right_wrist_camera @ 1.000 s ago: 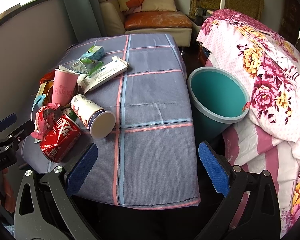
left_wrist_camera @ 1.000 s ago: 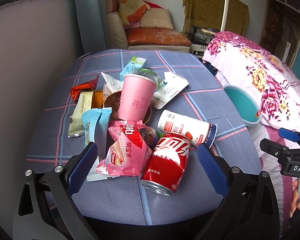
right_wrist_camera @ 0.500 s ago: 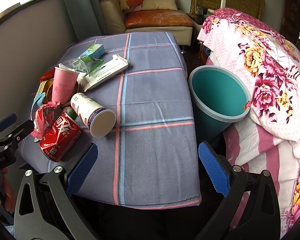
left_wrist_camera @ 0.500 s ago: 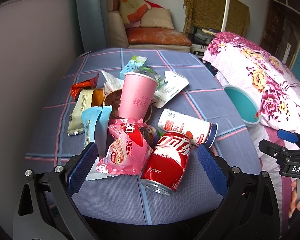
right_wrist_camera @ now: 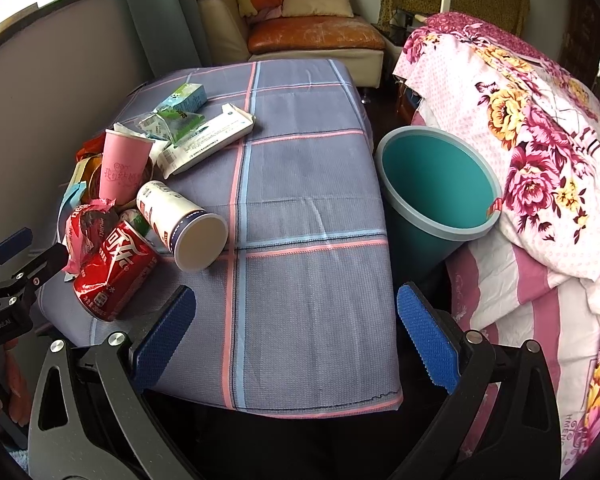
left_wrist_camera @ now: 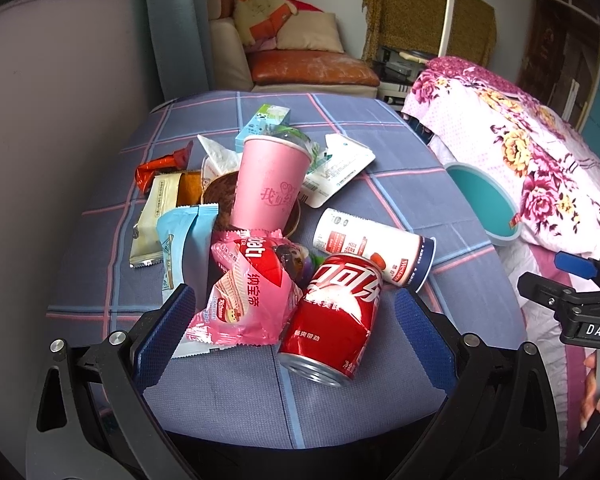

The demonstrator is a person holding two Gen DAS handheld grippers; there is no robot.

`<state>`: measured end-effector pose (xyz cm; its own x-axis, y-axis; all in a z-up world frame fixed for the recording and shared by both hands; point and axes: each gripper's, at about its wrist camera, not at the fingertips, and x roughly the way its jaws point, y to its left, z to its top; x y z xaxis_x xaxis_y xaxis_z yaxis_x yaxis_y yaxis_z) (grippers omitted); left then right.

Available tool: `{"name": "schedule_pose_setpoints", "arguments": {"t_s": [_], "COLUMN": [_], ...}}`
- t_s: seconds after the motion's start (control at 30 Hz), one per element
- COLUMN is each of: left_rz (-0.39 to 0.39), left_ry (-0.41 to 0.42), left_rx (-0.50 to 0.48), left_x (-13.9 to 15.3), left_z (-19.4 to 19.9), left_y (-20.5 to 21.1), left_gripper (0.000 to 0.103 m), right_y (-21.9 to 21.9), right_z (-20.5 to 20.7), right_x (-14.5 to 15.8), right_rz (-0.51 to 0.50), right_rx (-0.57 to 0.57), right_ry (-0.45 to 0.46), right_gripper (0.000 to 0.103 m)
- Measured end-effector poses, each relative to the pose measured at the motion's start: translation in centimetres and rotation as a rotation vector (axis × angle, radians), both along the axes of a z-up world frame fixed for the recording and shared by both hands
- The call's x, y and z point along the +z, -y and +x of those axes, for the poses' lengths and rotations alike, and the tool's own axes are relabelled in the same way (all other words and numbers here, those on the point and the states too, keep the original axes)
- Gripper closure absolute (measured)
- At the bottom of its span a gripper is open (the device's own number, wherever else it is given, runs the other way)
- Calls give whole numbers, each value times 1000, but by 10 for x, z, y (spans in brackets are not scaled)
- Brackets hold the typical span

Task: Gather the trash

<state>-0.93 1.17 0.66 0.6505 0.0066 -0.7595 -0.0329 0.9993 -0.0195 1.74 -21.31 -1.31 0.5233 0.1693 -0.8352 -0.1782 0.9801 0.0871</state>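
Trash sits in a heap on the left part of the table (right_wrist_camera: pixel 312 208), which has a blue-grey plaid cloth. Nearest item: red cola can (left_wrist_camera: pixel 334 316) on its side, dented, base rim facing the left camera. Touching its left side is a crumpled pink wafer wrapper (left_wrist_camera: pixel 248 292). Behind the can lies a white paper cup (left_wrist_camera: pixel 374 246) on its side with a dark blue rim, open mouth toward the right camera. An upright pink cup (left_wrist_camera: pixel 270 182) stands in a brown bowl (left_wrist_camera: pixel 220 194), most of which is hidden behind the cup. Around it: light blue wrapper (left_wrist_camera: pixel 186 240), beige snack pack (left_wrist_camera: pixel 156 216), orange-red wrapper (left_wrist_camera: pixel 162 166), white flat pouch (left_wrist_camera: pixel 336 174), small teal carton (left_wrist_camera: pixel 266 120). Something green and purple is wedged between can and wafer wrapper; can't make out what. Teal bin (right_wrist_camera: pixel 436 188) stands off the table's right edge, against a floral quilt (right_wrist_camera: pixel 540 132); its lower part is hidden by table and quilt. Left gripper (left_wrist_camera: pixel 296 334): fingers wide apart, holding nothing, flanking the can and wafer wrapper from the near side. Right gripper (right_wrist_camera: pixel 296 332): fingers wide apart, holding nothing, over bare cloth at the near table edge. Sofa (right_wrist_camera: pixel 312 36) with cushions sits beyond the table.
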Motion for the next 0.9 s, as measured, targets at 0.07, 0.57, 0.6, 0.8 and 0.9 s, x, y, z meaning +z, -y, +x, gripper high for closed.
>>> {"name": "schedule_pose_setpoints", "arguments": {"t_s": [0.07, 0.57, 0.6, 0.8, 0.9], "left_rz": [-7, -39, -44, -43, -57], "left_ry": [-9, -34, -35, -72, -119], "left_rx": [0, -44, -56, -158, -210], "left_x": [-7, -12, -11, -12, -14], "left_z": [3, 6, 6, 14, 21], "left_y": [3, 3, 3, 3, 2], "left_gripper": [3, 3, 3, 11, 22], "right_y": [0, 0, 0, 2, 5], "right_z": [0, 7, 8, 19, 23], "right_x": [-1, 1, 2, 0, -3], "right_rz": [2, 5, 5, 31, 41], "right_rx": [0, 19, 20, 33, 26], "right_ry": [-3, -9, -10, -51, -56], "right_gripper": [6, 6, 6, 6, 6]}}
